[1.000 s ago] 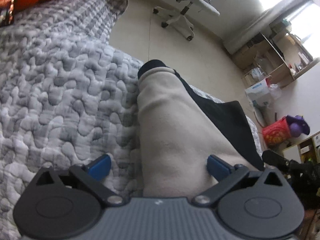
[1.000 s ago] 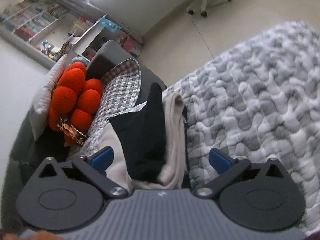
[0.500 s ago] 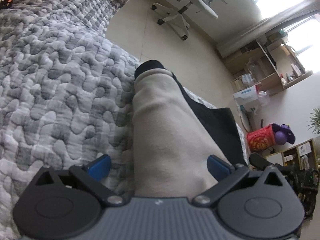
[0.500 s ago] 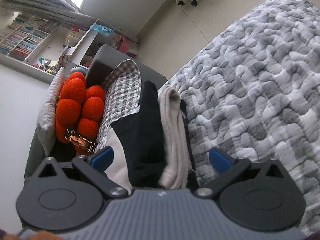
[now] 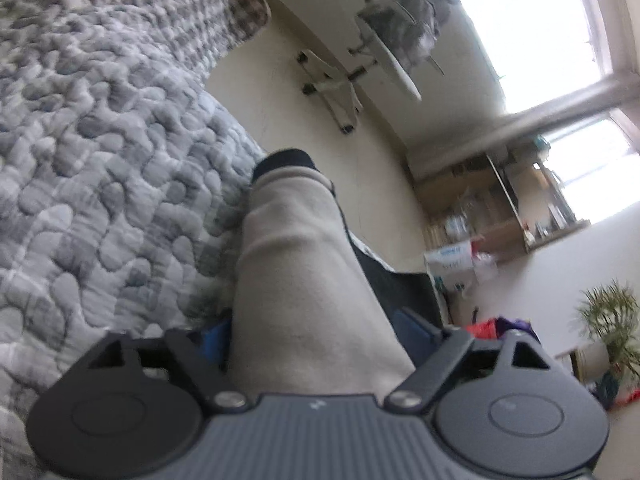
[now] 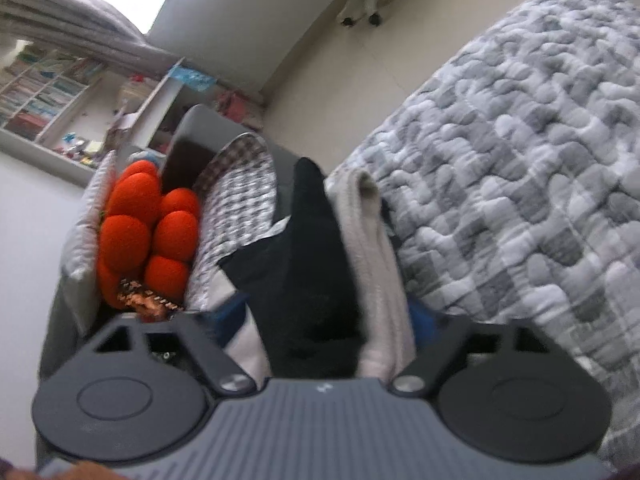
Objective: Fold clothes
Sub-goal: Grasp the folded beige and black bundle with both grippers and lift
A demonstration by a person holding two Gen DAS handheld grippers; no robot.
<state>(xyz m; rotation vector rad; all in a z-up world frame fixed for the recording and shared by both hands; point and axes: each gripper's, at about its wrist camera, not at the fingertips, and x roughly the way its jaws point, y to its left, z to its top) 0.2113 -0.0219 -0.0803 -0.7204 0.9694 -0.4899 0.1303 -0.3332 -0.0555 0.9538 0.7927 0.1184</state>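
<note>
Left gripper (image 5: 316, 330) — jaws closing, beige garment (image 5: 296, 264) between them, pads near the cloth; contact unclear through blur. Right gripper (image 6: 326, 316) — jaws closing too, around the bunched black-and-beige end (image 6: 344, 272) of the same garment, grip not confirmed. Garment lies along the bed (image 5: 100, 152) edge, long axis running straight ahead from each gripper, one at either end, neither nearer. Judgement: next lift depends on both ends being caught together. Beyond: orange cushion (image 6: 144, 228), chair (image 5: 372, 48), shelves
</note>
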